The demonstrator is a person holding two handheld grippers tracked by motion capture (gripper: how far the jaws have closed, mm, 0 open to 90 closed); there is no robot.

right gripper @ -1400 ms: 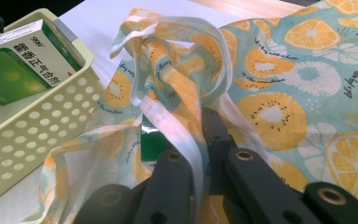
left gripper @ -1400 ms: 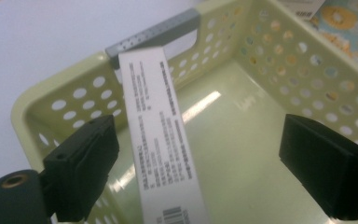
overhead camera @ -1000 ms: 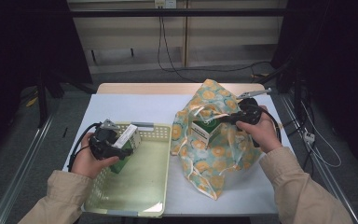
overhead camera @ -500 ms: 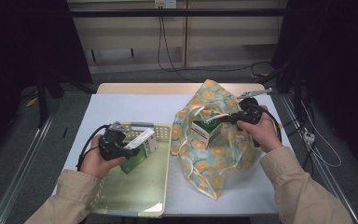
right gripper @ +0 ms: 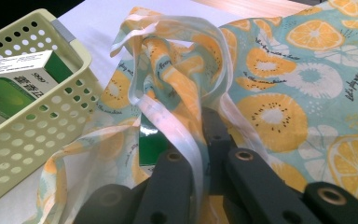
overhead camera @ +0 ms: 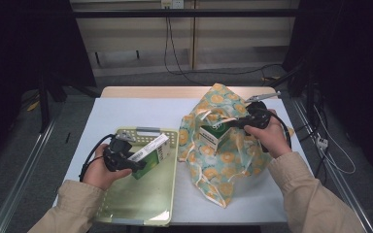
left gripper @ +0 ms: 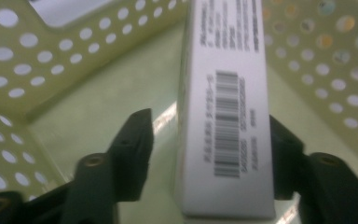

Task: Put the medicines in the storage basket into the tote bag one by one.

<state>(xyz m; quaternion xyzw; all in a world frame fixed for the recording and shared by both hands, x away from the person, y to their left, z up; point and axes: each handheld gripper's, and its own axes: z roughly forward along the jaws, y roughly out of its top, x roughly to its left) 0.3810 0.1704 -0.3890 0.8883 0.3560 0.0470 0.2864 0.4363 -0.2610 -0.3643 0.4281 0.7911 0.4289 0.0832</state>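
Note:
My left gripper [overhead camera: 143, 162] hangs over the yellow-green basket [overhead camera: 145, 130] with a green and white box [overhead camera: 153, 151] between its jaws. In the left gripper view the box [left gripper: 226, 70] touches the right jaw, while a gap separates it from the left jaw. The jaws of this gripper [left gripper: 209, 126] have just been opening. My right gripper [overhead camera: 235, 124] is shut on the pale handle strip [right gripper: 177, 126] of the orange-print bag [overhead camera: 223, 160]. It holds the mouth up, and a second green and white box [overhead camera: 211, 136] stands inside.
The basket and the bag sit side by side on a white table [overhead camera: 136, 109]. The perforated basket wall [right gripper: 42, 121] lies close to the bag's left side. Cables and dark frames stand on the floor beyond the table's far edge.
The left gripper and its box have shifted a little to the right over the basket, and the box now lies more level. The right hand and bag have stayed put.

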